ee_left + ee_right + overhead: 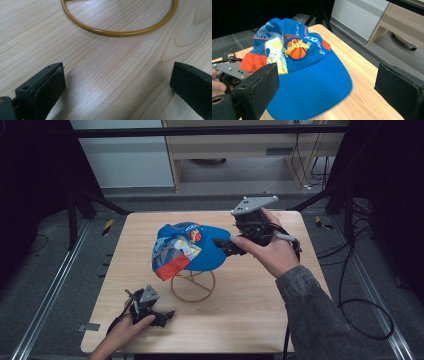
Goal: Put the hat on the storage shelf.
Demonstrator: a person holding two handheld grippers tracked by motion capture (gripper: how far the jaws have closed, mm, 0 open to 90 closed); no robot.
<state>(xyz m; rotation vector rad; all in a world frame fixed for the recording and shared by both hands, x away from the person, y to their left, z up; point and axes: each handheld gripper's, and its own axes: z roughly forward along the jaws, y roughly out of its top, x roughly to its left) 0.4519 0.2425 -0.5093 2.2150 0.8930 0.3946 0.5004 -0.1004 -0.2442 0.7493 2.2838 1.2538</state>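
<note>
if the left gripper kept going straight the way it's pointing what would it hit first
Probably the yellow wire ring at the base of the cap stand. The left gripper sits low over the table with its jaws open and aimed at the ring's near edge, with bare wood between. Being angled slightly downward, it might scrape the tabletop first.

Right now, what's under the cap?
A yellow wire stand: its ring base rests on the table beneath the cap. The stand's top is covered by the cap.
</note>
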